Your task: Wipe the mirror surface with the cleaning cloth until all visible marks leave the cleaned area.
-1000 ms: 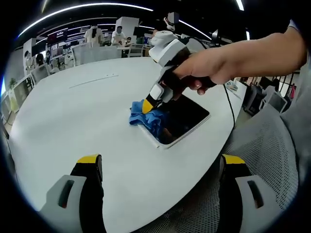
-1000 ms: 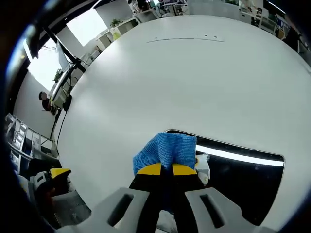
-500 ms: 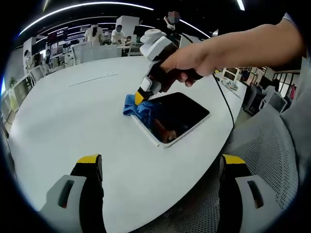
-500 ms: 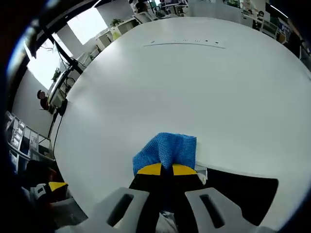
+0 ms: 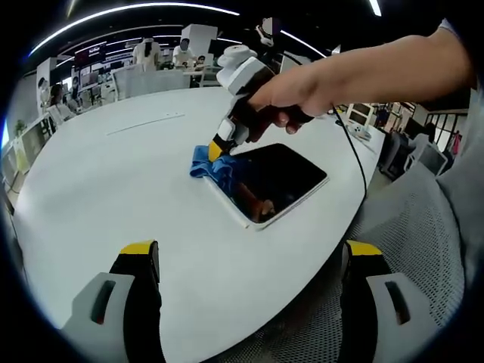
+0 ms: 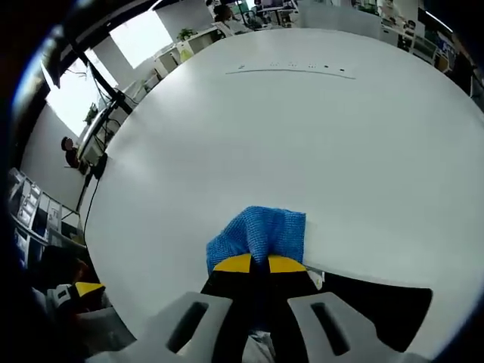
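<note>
Left gripper view: own 2 jaws of the left gripper (image 5: 246,261) rise from the bottom, set wide apart, nothing between them, hovering over the near edge of the round white table (image 5: 113,181). Mirror (image 5: 272,181) lies flat on the table toward its right edge, dark glass in a white frame, reflecting the hand above it. A person's hand (image 5: 302,94) holds the right gripper (image 5: 218,149), tilted down onto the mirror's far left corner. Blue cleaning cloth (image 5: 208,166) is bunched there, pinched in its yellow-tipped jaws, lying partly on the glass and partly over the frame edge onto the table. Black cable (image 5: 355,162) trails off the table's right side. Mesh chair (image 5: 420,249) sits at lower right.

Right gripper view: right gripper (image 6: 257,264) jaws clamped tight on the cleaning cloth (image 6: 261,234), which fans out ahead onto the table (image 6: 302,136). Mirror (image 6: 378,314) corner shows dark just behind and right of the jaws. Marks on the glass: cannot tell.
</note>
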Motion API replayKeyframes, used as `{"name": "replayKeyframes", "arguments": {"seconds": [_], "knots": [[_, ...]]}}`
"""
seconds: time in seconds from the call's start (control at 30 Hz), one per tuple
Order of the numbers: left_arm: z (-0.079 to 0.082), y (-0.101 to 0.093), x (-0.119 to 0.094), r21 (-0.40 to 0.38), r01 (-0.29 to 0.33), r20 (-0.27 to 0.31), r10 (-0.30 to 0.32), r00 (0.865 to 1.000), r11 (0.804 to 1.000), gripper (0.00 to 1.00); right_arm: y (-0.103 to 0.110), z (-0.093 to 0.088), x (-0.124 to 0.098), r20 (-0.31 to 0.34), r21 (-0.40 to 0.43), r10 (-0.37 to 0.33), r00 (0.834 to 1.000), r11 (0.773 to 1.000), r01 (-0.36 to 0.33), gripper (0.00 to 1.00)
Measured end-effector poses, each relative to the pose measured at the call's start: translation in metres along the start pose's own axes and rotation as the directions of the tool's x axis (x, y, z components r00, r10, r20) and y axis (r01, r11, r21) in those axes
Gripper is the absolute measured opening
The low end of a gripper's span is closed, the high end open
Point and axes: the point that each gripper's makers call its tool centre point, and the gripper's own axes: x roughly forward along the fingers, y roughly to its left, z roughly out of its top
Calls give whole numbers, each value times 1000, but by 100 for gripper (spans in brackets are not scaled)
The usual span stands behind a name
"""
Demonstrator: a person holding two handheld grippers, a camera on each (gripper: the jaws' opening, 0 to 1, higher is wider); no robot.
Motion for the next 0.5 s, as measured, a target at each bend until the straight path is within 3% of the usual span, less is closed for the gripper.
{"name": "replayKeyframes", "arguments": {"seconds": [0.5], "knots": [[0, 0, 0, 3, -2, 3, 2, 1000, 1000, 99, -12, -6, -6, -1, 23, -6, 1000, 1000, 6, 0]]}}
